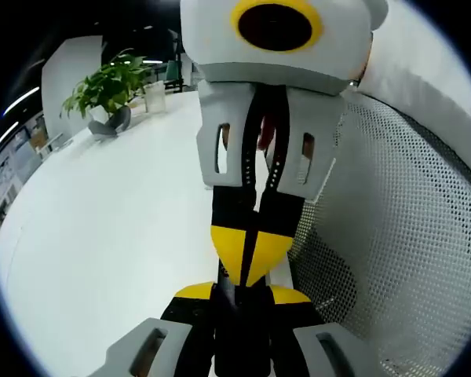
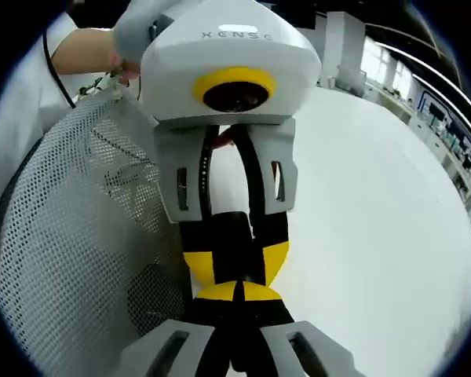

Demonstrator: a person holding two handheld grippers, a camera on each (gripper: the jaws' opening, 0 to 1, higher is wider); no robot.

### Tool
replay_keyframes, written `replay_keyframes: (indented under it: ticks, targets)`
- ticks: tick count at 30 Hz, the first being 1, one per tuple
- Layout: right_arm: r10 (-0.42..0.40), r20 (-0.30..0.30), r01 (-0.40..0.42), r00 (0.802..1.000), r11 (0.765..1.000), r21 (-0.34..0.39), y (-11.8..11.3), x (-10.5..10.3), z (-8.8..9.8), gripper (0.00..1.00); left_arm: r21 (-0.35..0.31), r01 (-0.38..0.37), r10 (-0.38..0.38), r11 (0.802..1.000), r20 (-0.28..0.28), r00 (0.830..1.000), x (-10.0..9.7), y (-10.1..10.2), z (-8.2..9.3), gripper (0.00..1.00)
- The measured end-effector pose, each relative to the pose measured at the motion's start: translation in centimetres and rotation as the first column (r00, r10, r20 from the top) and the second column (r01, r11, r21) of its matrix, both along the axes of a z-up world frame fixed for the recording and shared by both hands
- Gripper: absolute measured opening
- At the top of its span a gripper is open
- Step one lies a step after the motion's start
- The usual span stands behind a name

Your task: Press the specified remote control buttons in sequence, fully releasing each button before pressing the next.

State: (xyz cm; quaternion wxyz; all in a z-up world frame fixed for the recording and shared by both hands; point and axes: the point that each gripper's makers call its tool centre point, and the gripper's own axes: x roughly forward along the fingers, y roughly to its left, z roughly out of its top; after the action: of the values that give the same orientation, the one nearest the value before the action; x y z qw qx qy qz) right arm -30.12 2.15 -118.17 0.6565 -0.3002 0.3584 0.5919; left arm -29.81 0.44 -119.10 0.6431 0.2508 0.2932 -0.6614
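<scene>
Two grippers tip to tip over a white table, no remote to be seen.

Both grippers face each other, yellow tips touching: in the left gripper view the left gripper [image 1: 243,294] rises from the bottom with its jaws pressed together, and the right gripper [image 1: 251,263] comes down from the top, its jaws also closed with nothing between them. I judge this as a start or rest pose, maybe to line up the two cameras, not a pressing step. The table [image 1: 102,236] is bare where it shows. A white mesh chair back [image 1: 400,236] stands just beside the grippers, and a plant [image 1: 106,90] sits far at the table edge. The remote is hidden or outside both views, so I cannot tell where it lies. A sleeve [image 2: 20,133] is cut off at the border.
</scene>
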Motion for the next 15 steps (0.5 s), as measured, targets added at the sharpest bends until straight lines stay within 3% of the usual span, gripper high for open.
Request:
replay_keyframes:
  ticks: [5, 15]
  targets:
    - [0.101, 0.105, -0.094, 0.989, 0.993, -0.069, 0.21, 0.12, -0.19, 0.0, -0.003, -0.001, 0.001, 1.0, -0.002, 1.0, -0.01, -0.01, 0.02, 0.23]
    - [0.054, 0.058, -0.052, 0.997, 0.998, -0.039, 0.27, 0.38, -0.13, 0.0, -0.002, 0.003, -0.003, 1.0, -0.004, 1.0, 0.0, -0.04, 0.0, 0.23]
